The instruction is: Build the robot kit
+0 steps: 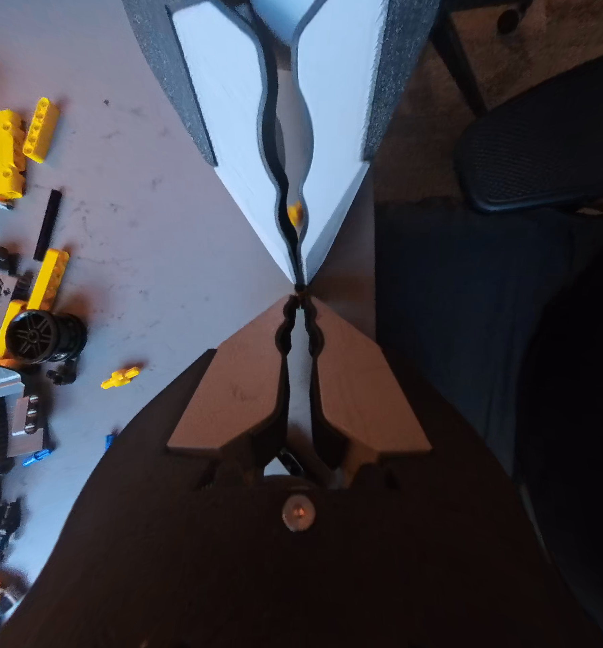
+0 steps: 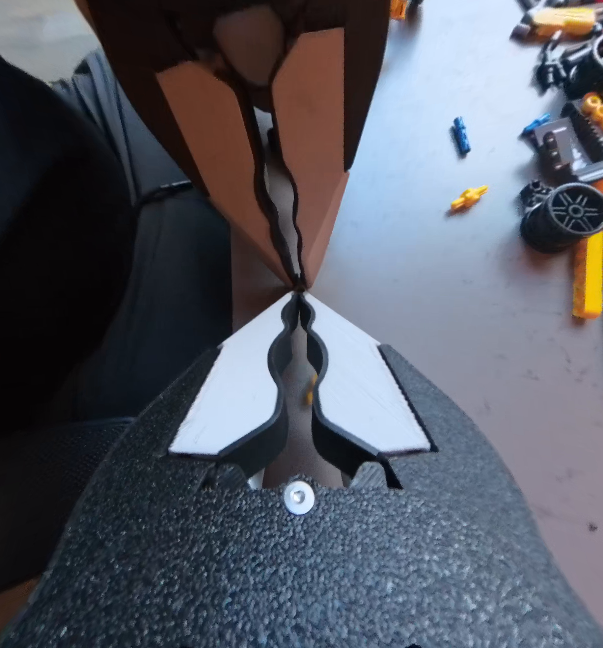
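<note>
My left gripper (image 1: 299,304), with brown fingers, and my right gripper (image 2: 298,298), with white fingers, meet tip to tip just above the grey table (image 1: 159,217), near its edge. Both are closed. A small black piece (image 1: 300,287) is pinched where the tips meet, and it also shows in the right wrist view (image 2: 298,284). The right gripper (image 1: 300,278) comes in from the top of the left wrist view; the left gripper (image 2: 297,277) comes in from the top of the right wrist view. A small yellow piece (image 1: 295,212) lies on the table below the white fingers.
Loose building-toy parts lie on the table: a black wheel (image 1: 33,336), yellow beams (image 1: 49,277), a black axle (image 1: 49,224), a yellow connector (image 1: 120,378), blue pins (image 2: 461,135) and a grey toothed part (image 2: 566,150). A black chair (image 1: 538,140) stands past the table edge. Left and right tips are no more than a few centimetres apart.
</note>
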### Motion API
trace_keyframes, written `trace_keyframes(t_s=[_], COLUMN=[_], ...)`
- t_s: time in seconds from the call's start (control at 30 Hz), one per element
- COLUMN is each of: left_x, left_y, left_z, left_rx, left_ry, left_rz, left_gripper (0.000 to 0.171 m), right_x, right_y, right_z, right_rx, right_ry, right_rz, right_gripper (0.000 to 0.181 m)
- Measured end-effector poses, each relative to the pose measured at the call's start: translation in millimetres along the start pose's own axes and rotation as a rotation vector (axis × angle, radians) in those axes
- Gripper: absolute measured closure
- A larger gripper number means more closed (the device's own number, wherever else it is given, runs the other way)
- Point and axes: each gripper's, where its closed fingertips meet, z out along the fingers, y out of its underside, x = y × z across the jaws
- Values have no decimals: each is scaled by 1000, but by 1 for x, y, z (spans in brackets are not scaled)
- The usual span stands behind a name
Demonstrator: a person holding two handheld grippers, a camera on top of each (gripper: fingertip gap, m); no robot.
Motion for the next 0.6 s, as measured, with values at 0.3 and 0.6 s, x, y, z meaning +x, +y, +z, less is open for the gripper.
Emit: trace_keyframes(t_s=[0.3,0.6], left_x=[1,0], left_y=[-2,-4], left_z=[1,1], left_rx=[51,102], left_ry=[11,-7], left_rz=[-51,-123], left_gripper=[170,170], right_x=[8,41], right_y=[-23,6], right_z=[-42,-116], right_rx=[267,283], right_ry=[74,472], right_rz=[72,242], right_gripper=[180,167])
